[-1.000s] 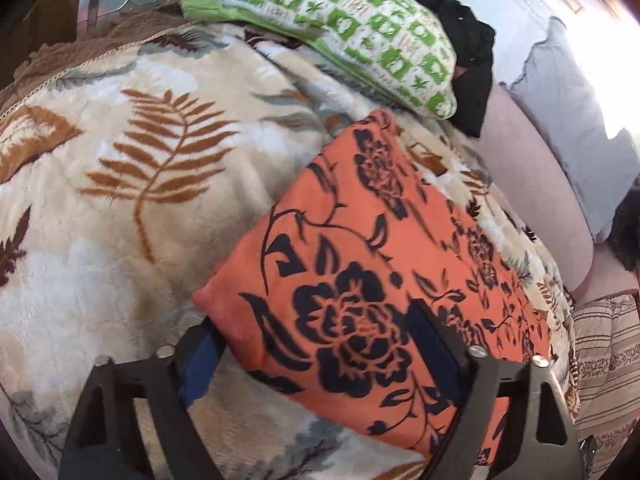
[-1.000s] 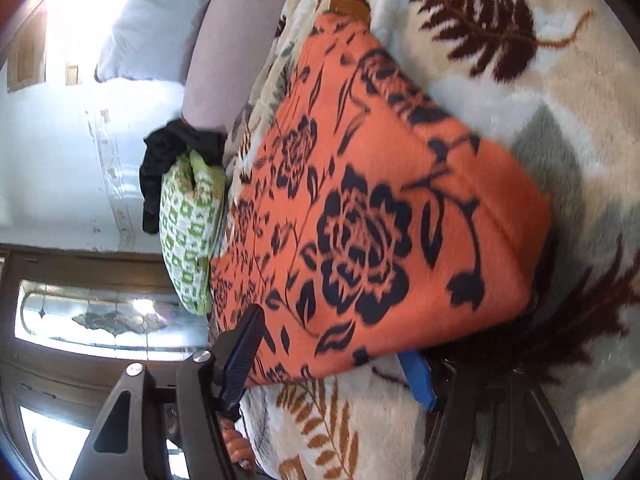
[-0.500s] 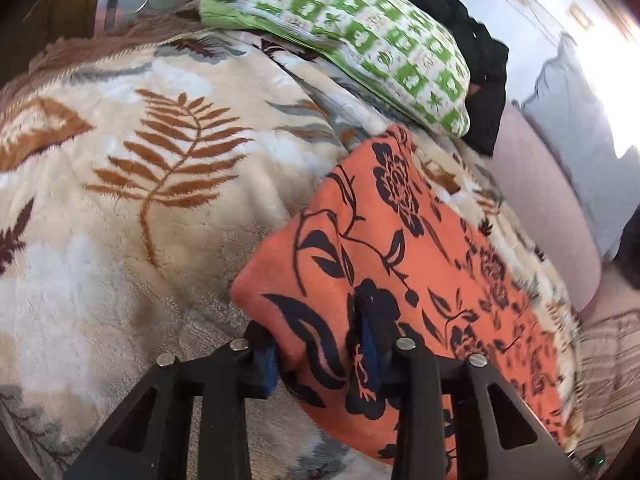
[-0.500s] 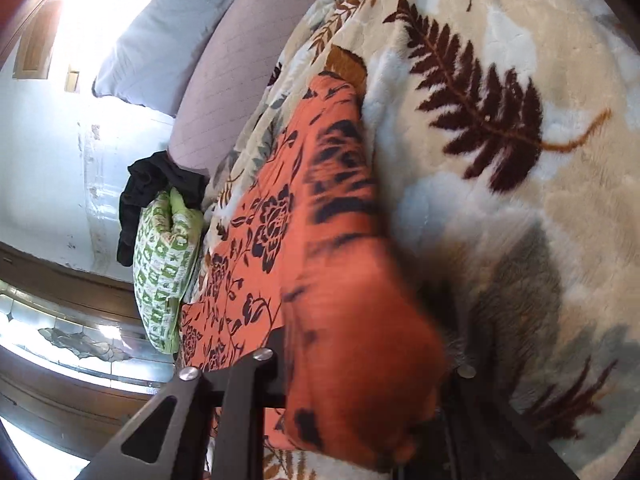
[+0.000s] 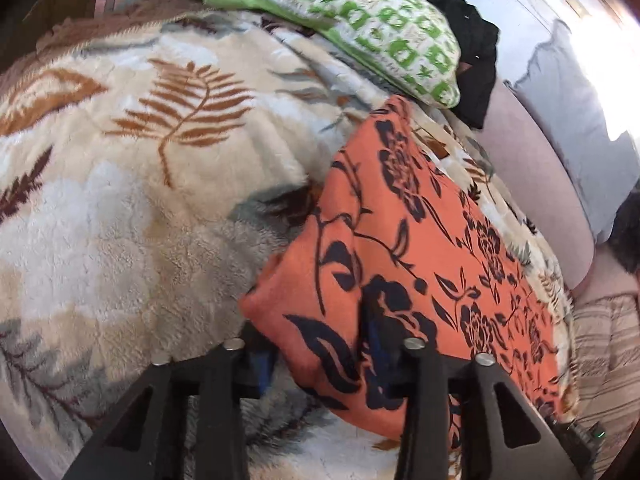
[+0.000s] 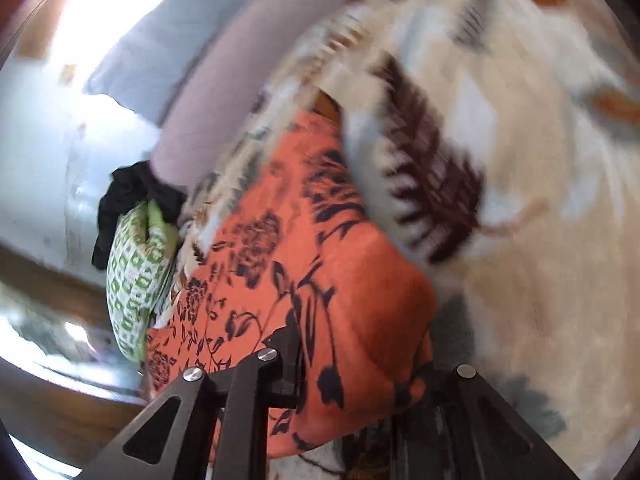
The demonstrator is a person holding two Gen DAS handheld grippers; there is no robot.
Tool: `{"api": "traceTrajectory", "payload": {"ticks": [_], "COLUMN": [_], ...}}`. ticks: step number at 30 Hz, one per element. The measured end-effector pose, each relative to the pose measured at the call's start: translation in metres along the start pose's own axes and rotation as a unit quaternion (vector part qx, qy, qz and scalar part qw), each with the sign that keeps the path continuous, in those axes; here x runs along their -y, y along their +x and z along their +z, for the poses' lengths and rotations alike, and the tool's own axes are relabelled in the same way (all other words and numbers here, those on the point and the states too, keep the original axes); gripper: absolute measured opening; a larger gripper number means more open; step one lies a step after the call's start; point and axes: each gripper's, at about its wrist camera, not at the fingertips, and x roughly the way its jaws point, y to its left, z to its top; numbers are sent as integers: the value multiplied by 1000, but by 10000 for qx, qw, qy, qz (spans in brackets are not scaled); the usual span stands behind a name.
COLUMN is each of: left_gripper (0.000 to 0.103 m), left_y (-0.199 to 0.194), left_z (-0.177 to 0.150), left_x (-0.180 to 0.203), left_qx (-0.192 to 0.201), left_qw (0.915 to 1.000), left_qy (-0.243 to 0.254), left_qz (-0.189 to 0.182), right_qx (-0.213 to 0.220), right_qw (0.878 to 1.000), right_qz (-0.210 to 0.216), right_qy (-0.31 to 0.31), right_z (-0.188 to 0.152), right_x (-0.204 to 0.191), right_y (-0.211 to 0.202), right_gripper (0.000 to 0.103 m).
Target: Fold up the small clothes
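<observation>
cloth [image 5: 416, 248] on blanket [image 5: 132, 216] | pillow [image 5: 360, 28] behind cloth (garment [image 5: 472, 60] right of pillow)

- orange cloth [image 5: 420, 248] between the fingers: matt woven fabric, black floral print
- blanket [image 5: 120, 208] beneath them: plush, fuzzy fleece
- pillow [image 5: 360, 20] far ahead: smooth printed cotton

A home bedroom — fleece leaf-print blanket [image 5: 168, 184], green-patterned pillow [image 5: 360, 20], pale wall.

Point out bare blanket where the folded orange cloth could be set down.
Free: the fern-print blanket left of the orange floral cloth, below the green-checked pillow. Crowded: the far right, where pillow, black garment and sofa back close in.
</observation>
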Motion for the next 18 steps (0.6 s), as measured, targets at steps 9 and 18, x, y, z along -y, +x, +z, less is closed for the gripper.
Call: {"api": "traceTrajectory", "payload": {"ticks": [9,18], "left_gripper": [54,70], "left_y": [-73,-3], "left_z": [31,-6], "left_x": [-13,56], "left_qx": [1586,245], "left_qw": [9838,9807], "left_qy": [189,1822], "left_qz": [809,673], "right_qx": [1775,89], "right_qw": [9768,9412], "right_qz": [-141,-501], "right_qy": [-1188,-3340], "right_z": [0,-90], "right_x": [-44,-120], "right_y": [-78,34], "right_gripper": [54,50]}}
